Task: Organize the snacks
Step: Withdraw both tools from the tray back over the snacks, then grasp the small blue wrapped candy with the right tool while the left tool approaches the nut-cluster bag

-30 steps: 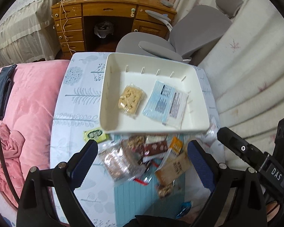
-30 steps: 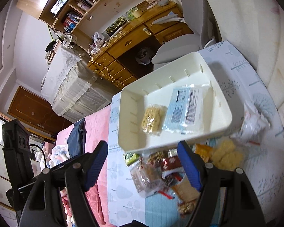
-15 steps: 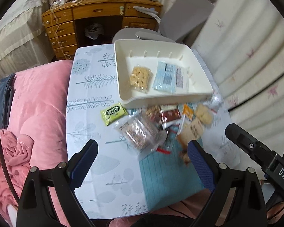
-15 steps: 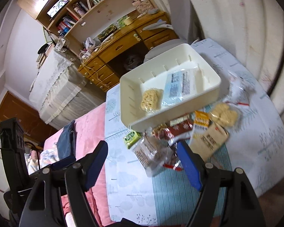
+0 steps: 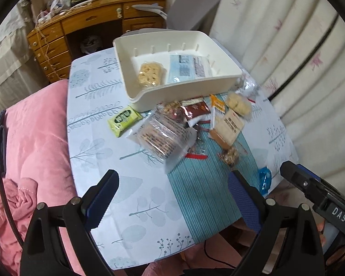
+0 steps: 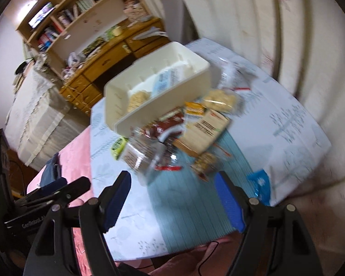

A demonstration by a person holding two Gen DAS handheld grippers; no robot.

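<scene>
While both the left tongs (image 5: 172, 197) and right tongs (image 6: 172, 197) hang spread and empty over the worktop (image 5: 131, 197), the snack heap (image 5: 172, 128) crowds the white tray (image 5: 186, 92); a careless pinch could drag slippery neighbouring wrappers off.

Behind your table stood a wooden desk (image 5: 96, 27) with drawers, a grey chair (image 5: 193, 9), bookshelves (image 6: 80, 7) above, pale curtains (image 5: 276, 34) at right, and pink bedding (image 5: 34, 126) left.

white tray (image 5: 218, 84), loose snacks (image 5: 172, 135), left gripper (image 5: 172, 197) jaws apart
</scene>
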